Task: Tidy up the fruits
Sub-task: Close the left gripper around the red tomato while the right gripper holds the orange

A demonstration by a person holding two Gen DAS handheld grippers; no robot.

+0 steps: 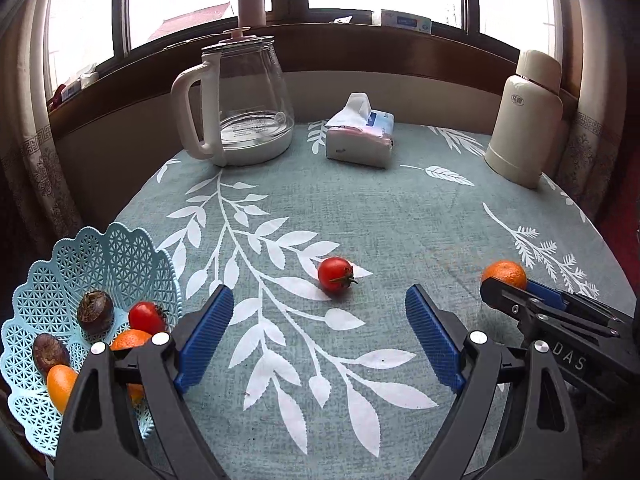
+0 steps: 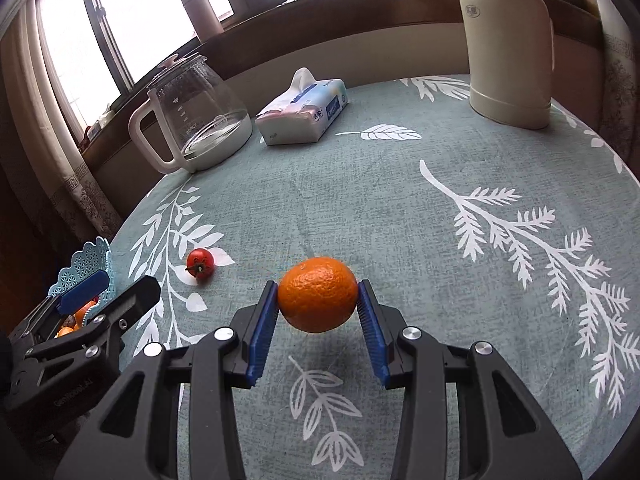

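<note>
Orange (image 2: pixel 317 299) in right jaws; tomato (image 1: pixel 335 280) loose; basket (image 1: pixel 108 256) w/ fruit.

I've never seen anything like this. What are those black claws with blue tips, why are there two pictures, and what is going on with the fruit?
The claws are hand-held grippers, one per hand, each with a camera looking along its fingers. One picture is from the left gripper, which is open and empty; the other from the right gripper, squeezing an orange. On the leaf-patterned tablecloth lie a loose tomato, a glass kettle, a tissue pack and a cream flask. The blue basket already holds several fruits.
</note>
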